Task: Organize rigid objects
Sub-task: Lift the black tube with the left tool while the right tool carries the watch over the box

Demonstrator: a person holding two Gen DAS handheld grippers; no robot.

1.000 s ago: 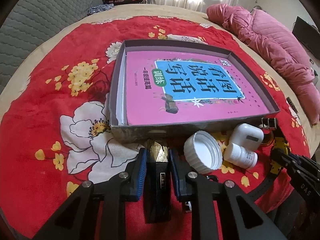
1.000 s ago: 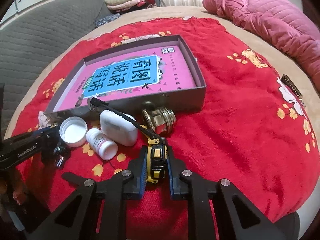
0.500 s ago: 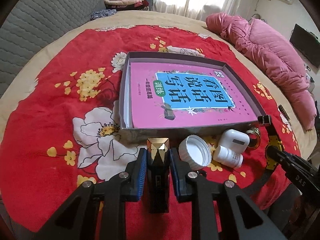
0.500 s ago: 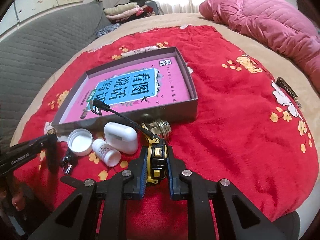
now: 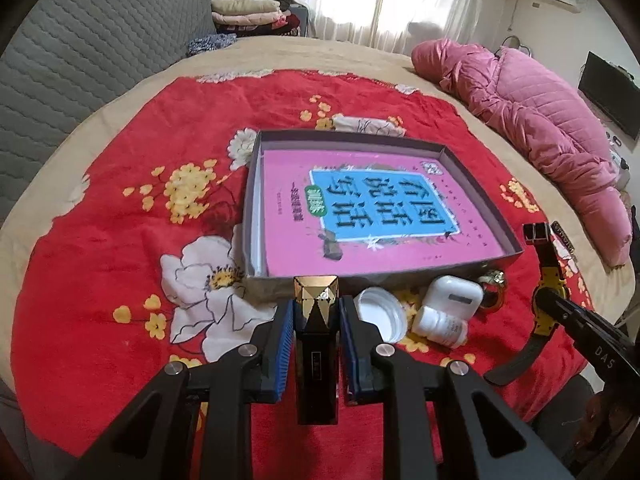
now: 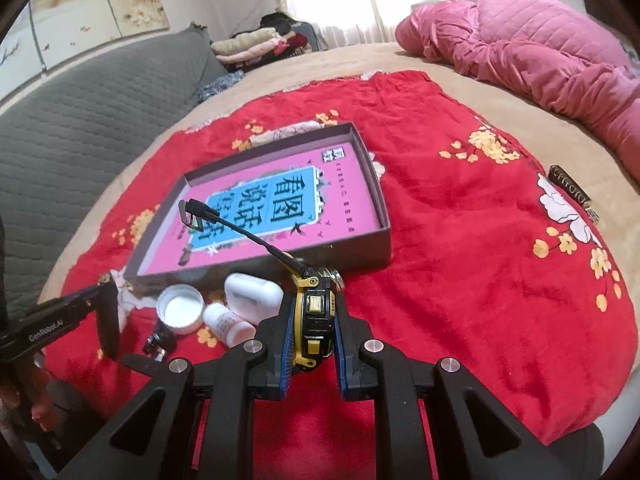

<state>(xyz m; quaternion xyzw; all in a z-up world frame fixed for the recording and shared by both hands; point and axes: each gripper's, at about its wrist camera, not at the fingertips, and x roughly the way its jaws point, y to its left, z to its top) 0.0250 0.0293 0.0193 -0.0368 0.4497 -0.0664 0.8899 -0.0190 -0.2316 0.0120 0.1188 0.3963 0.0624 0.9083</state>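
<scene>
Both tools are loaded and raised above the red floral blanket (image 5: 120,240), a posture that suits carrying items toward the shallow grey box (image 5: 256,184), which already holds a pink workbook (image 5: 372,216) lying flat and is the likely collection point. The left gripper (image 5: 316,332) is clenched on a black bar with a faceted gold cap (image 5: 316,320); the bar is held lengthwise between the blue pads (image 5: 282,344), cap pointing to 12 o'clock toward the near wall of the box, probably so it can be laid in without turning. The right gripper (image 6: 310,332) is clamped on the yellow-and-black case of a wristwatch (image 6: 314,316); gripping the rigid case leaves the strap free, and one end juts toward 10 o'clock over the box while the other trails below. Still loose on the blanket, just beside the near box wall, are a white screw cap (image 5: 380,314), a small white pill bottle (image 5: 440,326) on its side, a white earbud case (image 5: 452,296) touching the bottle, and a gold ring-like piece (image 5: 494,288) at 3 o'clock of the case; a small dark clip (image 6: 158,342) lies at 7 o'clock of the cap in the right view. Compared with one second earlier, both cameras stand higher and farther back: the box and loose items appear smaller and more of the room is visible, while each grip and the loose items' layout are unchanged. The lift appears under way; neither item is yet over the box.
</scene>
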